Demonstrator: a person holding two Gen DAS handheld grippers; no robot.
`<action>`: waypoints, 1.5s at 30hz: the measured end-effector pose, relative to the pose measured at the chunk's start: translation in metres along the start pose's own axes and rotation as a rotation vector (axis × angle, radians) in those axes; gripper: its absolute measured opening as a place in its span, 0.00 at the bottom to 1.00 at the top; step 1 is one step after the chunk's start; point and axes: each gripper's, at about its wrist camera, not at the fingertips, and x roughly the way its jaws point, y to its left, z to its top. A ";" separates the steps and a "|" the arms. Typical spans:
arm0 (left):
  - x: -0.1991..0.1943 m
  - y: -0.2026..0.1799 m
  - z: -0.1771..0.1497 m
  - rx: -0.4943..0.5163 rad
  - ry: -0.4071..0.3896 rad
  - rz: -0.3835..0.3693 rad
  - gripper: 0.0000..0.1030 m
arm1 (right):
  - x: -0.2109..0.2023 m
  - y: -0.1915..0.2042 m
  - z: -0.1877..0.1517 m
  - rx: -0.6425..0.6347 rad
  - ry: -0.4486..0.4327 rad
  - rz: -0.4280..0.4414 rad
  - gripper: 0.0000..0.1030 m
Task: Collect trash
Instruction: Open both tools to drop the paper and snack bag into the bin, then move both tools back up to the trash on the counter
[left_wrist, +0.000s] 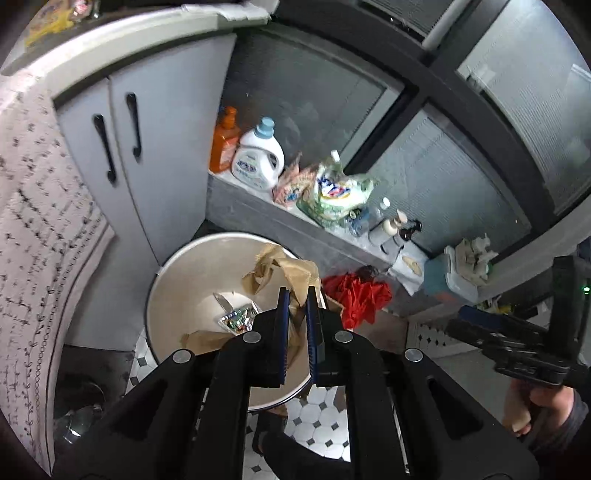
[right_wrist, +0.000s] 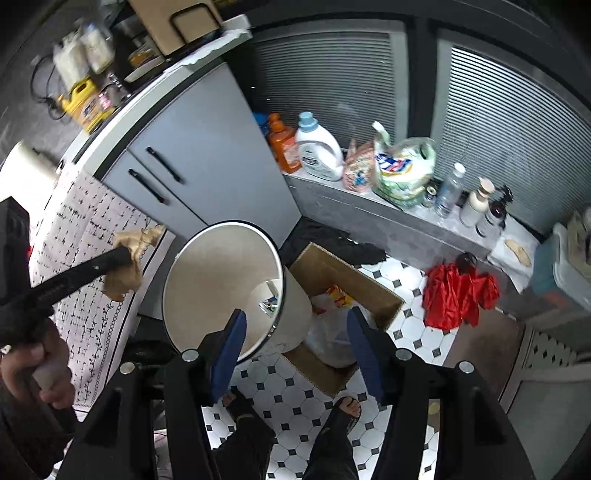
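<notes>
Item: crumpled brown paper wad (left_wrist: 291, 275), tan, creased, irregular in outline. Judged very light, soft and compressible, not fragile, with a rough, non-slip surface; it should fall freely once released. Best taken at a bunched fold, as now, since a loose flap could tear or slip out.

Location: pinched in the left tool (left_wrist: 297, 304), above the open mouth of the round cream waste bin (left_wrist: 173, 291); in the right wrist view the same wad (right_wrist: 125, 266) hangs to the left of the bin (right_wrist: 207, 266), near its rim.

Left tool: blue pads closed tight on the paper, a fold showing between them.

Right tool (right_wrist: 295, 332): jaws standing well apart, nothing between the pads; it points down at the bin's near side and the open brown cardboard box (right_wrist: 332, 273) beside it.

Bin contents: a small glossy printed wrapper (left_wrist: 238, 319) and flat brown paper on the bottom.

Surroundings: black-and-white tiled floor (right_wrist: 406, 325); red cloth heap (right_wrist: 458, 299) on the tiles; detergent bottles on a grey ledge (right_wrist: 332, 195); a plastic bag (right_wrist: 332, 332) inside the box.

Status: wad not yet released.
</notes>
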 end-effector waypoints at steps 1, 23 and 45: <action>0.004 0.000 0.000 -0.001 0.013 -0.006 0.09 | -0.001 -0.002 -0.002 0.000 0.000 -0.004 0.55; -0.144 0.051 0.000 -0.078 -0.264 0.162 0.93 | -0.027 0.106 0.042 -0.110 -0.138 0.062 0.87; -0.325 0.195 -0.068 -0.345 -0.551 0.382 0.94 | -0.036 0.336 0.058 -0.402 -0.173 0.237 0.92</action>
